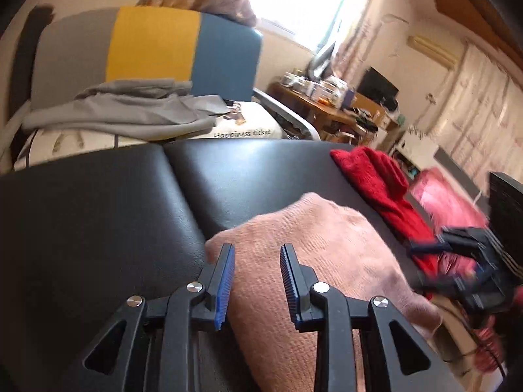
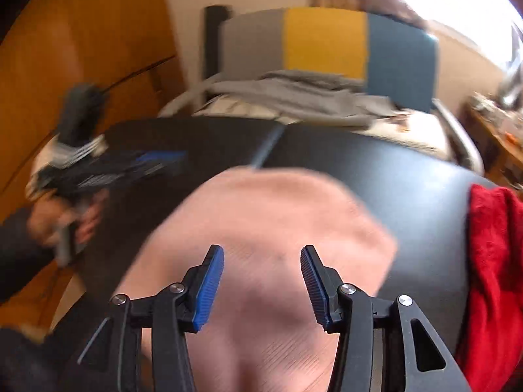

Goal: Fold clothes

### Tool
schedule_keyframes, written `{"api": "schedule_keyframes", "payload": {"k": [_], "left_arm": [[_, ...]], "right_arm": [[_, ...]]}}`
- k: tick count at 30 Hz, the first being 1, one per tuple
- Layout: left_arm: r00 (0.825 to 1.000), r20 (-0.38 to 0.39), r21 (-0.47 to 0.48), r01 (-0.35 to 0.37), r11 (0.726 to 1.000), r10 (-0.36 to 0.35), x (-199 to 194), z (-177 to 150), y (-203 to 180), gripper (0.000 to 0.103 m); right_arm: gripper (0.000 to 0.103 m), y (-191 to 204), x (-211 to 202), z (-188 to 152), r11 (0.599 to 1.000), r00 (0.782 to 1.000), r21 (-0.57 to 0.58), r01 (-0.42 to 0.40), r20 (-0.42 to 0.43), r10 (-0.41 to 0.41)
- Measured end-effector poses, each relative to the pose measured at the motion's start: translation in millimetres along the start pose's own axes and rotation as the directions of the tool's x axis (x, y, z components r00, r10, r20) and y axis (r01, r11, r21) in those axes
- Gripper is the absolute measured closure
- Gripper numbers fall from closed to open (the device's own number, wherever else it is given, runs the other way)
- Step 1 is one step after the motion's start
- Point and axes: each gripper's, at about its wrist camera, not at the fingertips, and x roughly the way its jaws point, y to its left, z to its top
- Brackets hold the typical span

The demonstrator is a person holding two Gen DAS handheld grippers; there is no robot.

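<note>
Both tools (image 1: 257,254) (image 2: 262,258) gape empty over a rounded pink knit garment (image 1: 313,235) — smooth black padded table (image 1: 98,202).

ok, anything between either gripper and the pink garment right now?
Nothing visible. The left gripper and right gripper are both open, with the pink garment showing directly between and beyond their fingers on the black table. The red garment lies off to the right, clear of both.

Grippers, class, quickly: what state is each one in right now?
Left gripper: open, empty, over the pink cloth.
Right gripper: open, empty, over the same cloth.
</note>
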Motion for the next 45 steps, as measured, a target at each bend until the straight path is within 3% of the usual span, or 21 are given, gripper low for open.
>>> {"api": "schedule_keyframes", "payload": {"k": [4, 7, 10, 12, 18, 26, 30, 34, 37, 40, 45], "left_arm": [[0.999, -0.048, 0.034, -0.007, 0.999, 0.009, 20, -1, -13, 0.074], [0.996, -0.09, 0.058, -0.011, 0.998, 0.017, 37, -4, -23, 0.074], [0.989, -0.146, 0.064, -0.012, 0.998, 0.021, 57, -17, -25, 0.074], [0.991, -0.136, 0.042, -0.008, 0.999, 0.013, 56, -19, -23, 0.073], [0.994, -0.105, -0.026, 0.007, 1.0, -0.01, 55, -26, -15, 0.072], [0.998, -0.057, -0.122, 0.022, 0.992, -0.029, 41, -30, -6, 0.073], [0.999, -0.029, -0.162, -0.037, 0.986, 0.033, 15, -30, 0, 0.072], [0.999, -0.046, -0.276, 0.004, 0.961, -0.017, -6, -39, 20, 0.064], [0.994, -0.066, -0.363, 0.062, 0.93, -0.092, -13, -55, 35, 0.051], [0.981, -0.088, -0.444, 0.118, 0.888, -0.174, -15, -74, 49, 0.047], [0.969, -0.077, -0.479, 0.171, 0.861, -0.236, -11, -90, 52, 0.043]], "right_arm": [[0.053, 38, -5, -41, 0.998, 0.993, -0.058, -0.027, -0.114, 0.02], [0.053, 30, 8, -85, 0.999, 0.976, 0.028, 0.035, -0.215, -0.028], [0.053, 16, 7, -116, 0.99, 0.987, 0.139, 0.038, -0.16, -0.015], [0.053, 11, 3, -126, 0.98, 0.994, 0.196, 0.025, -0.106, -0.004], [0.053, 8, 0, -134, 0.978, 0.999, 0.207, 0.005, -0.051, 0.006], [0.053, 13, -2, -136, 0.979, 0.999, 0.204, 0.014, -0.038, -0.006], [0.052, 18, 1, -132, 0.981, 0.999, 0.191, 0.032, -0.039, -0.025], [0.049, 20, 0, -134, 0.982, 0.999, 0.185, 0.042, -0.037, -0.036], [0.047, 20, -2, -134, 0.981, 0.999, 0.19, 0.043, -0.032, -0.038], [0.038, 25, -3, -135, 0.981, 0.999, 0.192, 0.033, -0.022, -0.03], [0.013, 42, 3, -136, 0.991, 0.999, 0.129, 0.046, -0.028, -0.043]]}}
